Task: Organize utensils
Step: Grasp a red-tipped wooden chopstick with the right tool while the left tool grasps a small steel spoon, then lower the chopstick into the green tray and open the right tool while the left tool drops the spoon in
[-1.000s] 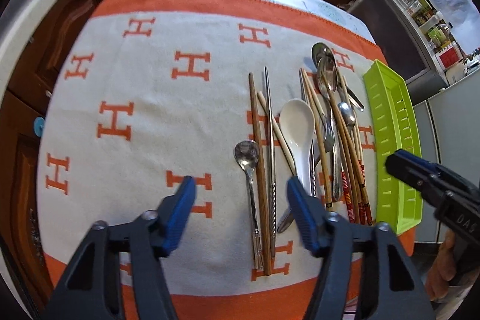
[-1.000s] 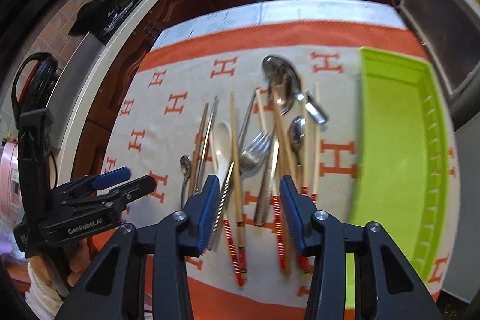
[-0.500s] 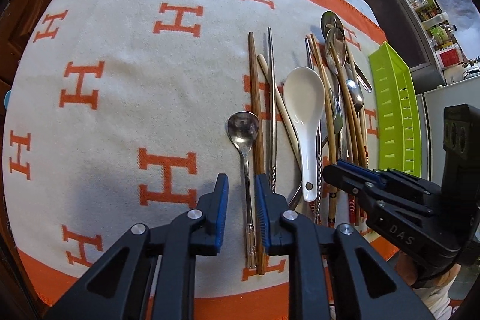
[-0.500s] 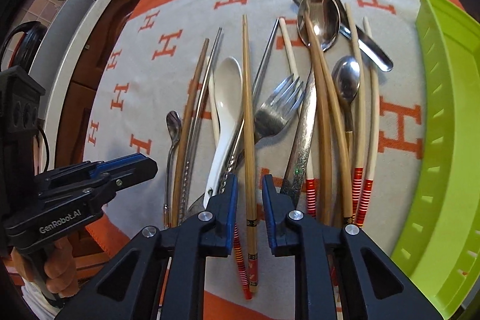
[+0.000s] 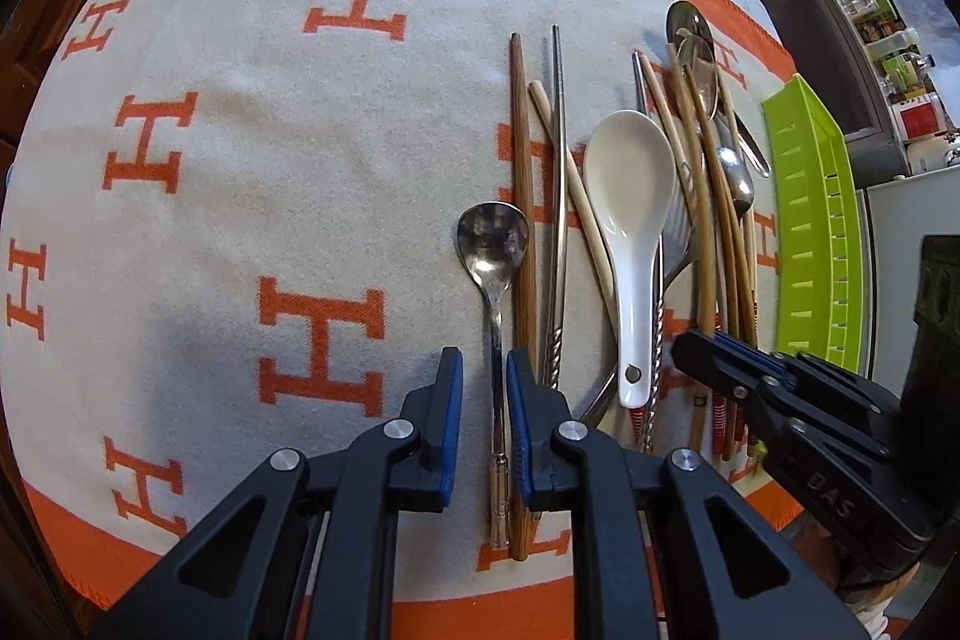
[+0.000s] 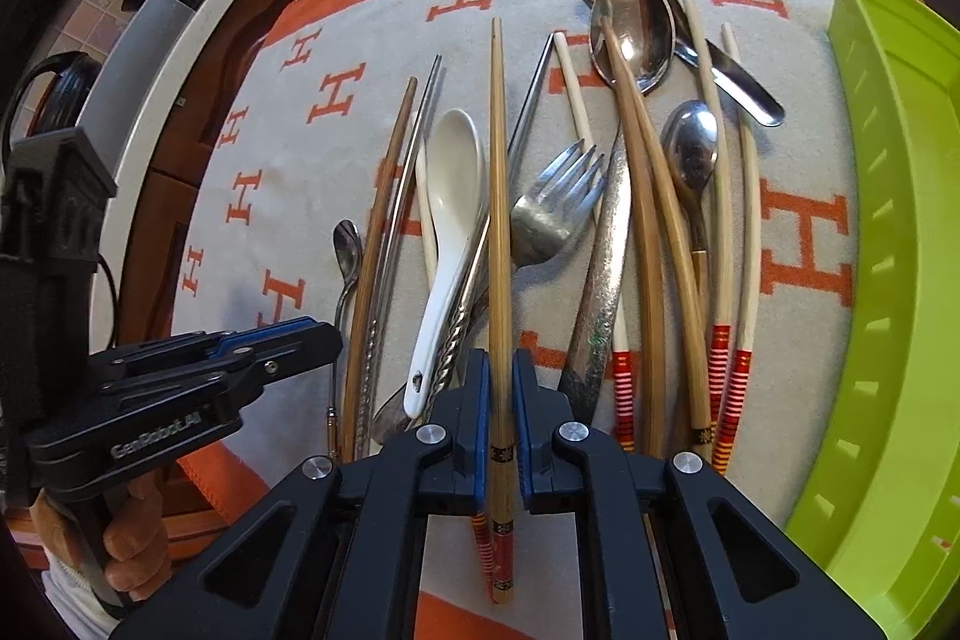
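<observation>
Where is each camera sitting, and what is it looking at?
Left wrist: sits on the left gripper, looks down at the small metal spoon between its closing jaws; the right gripper shows at right.
Right wrist: sits on the right gripper, looks down at the bamboo chopstick it pinches; the left gripper and a hand show at left.
Shared: white spoon, green tray, patterned cloth.

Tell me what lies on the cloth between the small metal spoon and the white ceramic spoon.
In the left wrist view, between the small metal spoon and the white ceramic spoon: a brown wooden chopstick, a metal chopstick, a pale chopstick.
</observation>
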### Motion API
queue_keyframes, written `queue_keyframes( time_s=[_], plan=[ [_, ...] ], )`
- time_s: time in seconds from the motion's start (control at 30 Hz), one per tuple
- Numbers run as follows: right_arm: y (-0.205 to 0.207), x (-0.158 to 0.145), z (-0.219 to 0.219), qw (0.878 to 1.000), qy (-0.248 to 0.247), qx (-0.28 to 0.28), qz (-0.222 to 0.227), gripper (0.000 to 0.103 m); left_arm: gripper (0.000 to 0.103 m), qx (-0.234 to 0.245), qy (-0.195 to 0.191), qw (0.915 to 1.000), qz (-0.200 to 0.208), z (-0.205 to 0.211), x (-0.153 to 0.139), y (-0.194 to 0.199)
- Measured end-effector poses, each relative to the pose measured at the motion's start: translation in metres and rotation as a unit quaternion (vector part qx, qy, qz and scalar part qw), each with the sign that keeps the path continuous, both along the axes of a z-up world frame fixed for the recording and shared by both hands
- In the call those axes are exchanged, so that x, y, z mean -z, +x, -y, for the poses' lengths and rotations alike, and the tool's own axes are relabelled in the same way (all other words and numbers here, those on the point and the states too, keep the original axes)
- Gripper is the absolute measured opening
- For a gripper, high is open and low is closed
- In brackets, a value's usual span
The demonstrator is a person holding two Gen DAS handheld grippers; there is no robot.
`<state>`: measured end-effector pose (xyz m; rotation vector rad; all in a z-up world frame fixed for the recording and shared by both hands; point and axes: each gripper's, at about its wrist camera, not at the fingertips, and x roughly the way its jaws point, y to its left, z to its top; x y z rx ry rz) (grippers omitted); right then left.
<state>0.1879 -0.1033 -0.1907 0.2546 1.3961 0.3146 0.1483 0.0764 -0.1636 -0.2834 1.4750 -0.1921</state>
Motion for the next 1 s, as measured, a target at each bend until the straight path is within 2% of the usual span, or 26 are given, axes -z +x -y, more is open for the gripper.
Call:
queue_keyframes(
  time_s=[0.17,0.47,0.57,0.77,1.0],
  plan=[
    [-0.012,-0.022,0.016,1.000,0.019,0.010,0.016,0.008,0.011,0.000,0.027,0.9996,0.004,0.010,0.001,0.002],
    [-0.045,-0.065,0.040,0.997,0.008,0.024,0.074,0.008,0.009,0.020,0.122,0.9914,0.041,0.048,0.001,0.004],
    [-0.056,-0.071,0.050,0.996,0.012,0.032,0.083,0.008,0.001,0.008,0.140,0.9881,0.065,0.055,0.001,0.005],
    [-0.075,-0.080,0.080,0.993,0.038,0.068,0.088,0.008,0.001,-0.022,0.112,0.9910,0.070,0.045,0.001,0.002],
    [-0.088,-0.101,0.147,0.984,0.058,0.131,0.107,0.008,0.001,-0.028,0.067,0.9948,0.072,0.028,-0.021,-0.010]
  ],
)
